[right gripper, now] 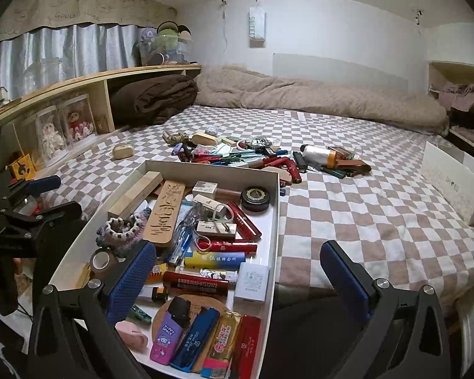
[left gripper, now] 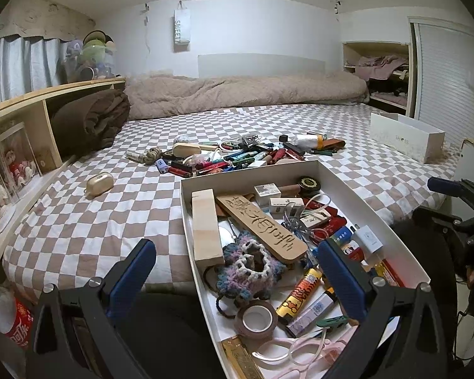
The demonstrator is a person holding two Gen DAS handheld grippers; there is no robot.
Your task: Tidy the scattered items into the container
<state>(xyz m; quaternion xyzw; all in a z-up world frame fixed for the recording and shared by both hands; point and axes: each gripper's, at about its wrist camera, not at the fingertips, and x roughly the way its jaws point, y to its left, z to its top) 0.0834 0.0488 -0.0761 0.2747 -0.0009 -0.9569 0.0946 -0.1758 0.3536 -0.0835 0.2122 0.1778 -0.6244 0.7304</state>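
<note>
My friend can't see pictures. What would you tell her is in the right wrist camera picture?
A white box full of lighters, a wooden block and other small things sits on a checkered bed, with the open, empty right tongs above its near end. More scattered items lie in a pile beyond the box, and the left tongs show at the left edge.

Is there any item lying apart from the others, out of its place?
Yes. A small gold rounded case lies alone on the checked bedsheet, left of the main pile of scattered items, outside the white box.
</note>
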